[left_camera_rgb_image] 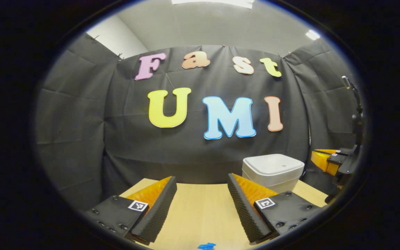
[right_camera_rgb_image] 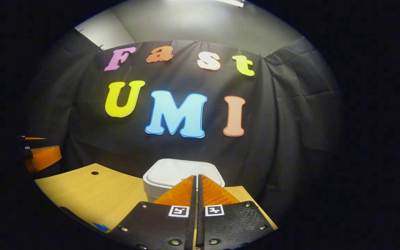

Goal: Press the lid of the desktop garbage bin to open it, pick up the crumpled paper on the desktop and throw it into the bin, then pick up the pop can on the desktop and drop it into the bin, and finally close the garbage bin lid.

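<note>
Bin [right_camera_rgb_image: 172,175] with lid down sits just beyond closed right claw [right_camera_rgb_image: 196,180]

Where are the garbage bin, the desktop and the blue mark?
garbage bin [left_camera_rgb_image: 273,165]: left gripper view, middle of its closed white lid.
desktop [left_camera_rgb_image: 203,208]: left gripper view, bare wood between the left gripper's open fingers.
blue mark [left_camera_rgb_image: 207,246]: left gripper view, centre of the mark at the desktop's near edge.

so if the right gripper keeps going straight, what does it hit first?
Probably the closed lid of the white bin, dead ahead of the right gripper, whose jaws are together. Depth is unclear, so it might pass just above.
</note>
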Available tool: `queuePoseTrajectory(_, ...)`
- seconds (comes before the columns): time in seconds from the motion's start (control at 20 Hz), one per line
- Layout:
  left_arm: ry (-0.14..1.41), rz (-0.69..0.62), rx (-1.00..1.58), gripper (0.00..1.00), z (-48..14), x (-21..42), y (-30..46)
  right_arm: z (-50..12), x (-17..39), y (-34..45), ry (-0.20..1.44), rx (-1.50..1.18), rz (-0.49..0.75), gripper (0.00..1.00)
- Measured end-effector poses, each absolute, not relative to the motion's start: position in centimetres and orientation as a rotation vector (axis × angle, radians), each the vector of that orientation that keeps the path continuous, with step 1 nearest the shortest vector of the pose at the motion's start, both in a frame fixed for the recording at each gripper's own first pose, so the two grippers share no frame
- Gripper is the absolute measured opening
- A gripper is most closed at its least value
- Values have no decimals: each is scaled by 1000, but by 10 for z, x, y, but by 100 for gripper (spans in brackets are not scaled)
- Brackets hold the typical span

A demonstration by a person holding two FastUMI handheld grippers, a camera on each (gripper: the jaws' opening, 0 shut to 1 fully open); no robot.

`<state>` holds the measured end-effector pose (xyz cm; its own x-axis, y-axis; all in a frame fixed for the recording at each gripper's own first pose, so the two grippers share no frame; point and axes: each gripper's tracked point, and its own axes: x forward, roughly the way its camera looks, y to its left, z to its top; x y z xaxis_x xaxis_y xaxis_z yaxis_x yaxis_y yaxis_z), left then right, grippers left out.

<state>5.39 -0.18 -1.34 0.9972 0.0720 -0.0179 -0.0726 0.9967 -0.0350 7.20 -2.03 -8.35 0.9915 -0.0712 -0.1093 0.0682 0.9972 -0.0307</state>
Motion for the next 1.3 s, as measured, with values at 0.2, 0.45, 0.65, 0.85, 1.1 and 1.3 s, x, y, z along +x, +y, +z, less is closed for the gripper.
queuePoseTrajectory(0.2, 27, 75, -32, 99, -17, 62, -6, -92, 85, -18, 120, -15, -29, 1)
queuePoseTrajectory(0.45, 46, 89, -35, 99, -25, 71, -6, -109, 117, -13, 142, -46, 33, 1)
queuePoseTrajectory(0.65, 63, 101, -38, 99, -30, 73, -3, -126, 139, -8, 190, -16, 52, 1)
queuePoseTrajectory(0.85, 67, 114, -36, 95, -32, 74, 3, -136, 149, -5, 229, 32, 61, 1)
queuePoseTrajectory(1.1, 66, 110, -33, 96, -31, 76, 4, -139, 154, -5, 261, 84, 74, 1)
queuePoseTrajectory(1.3, 70, 103, -34, 94, -32, 77, 2, -144, 152, -5, 290, 58, 91, 1)
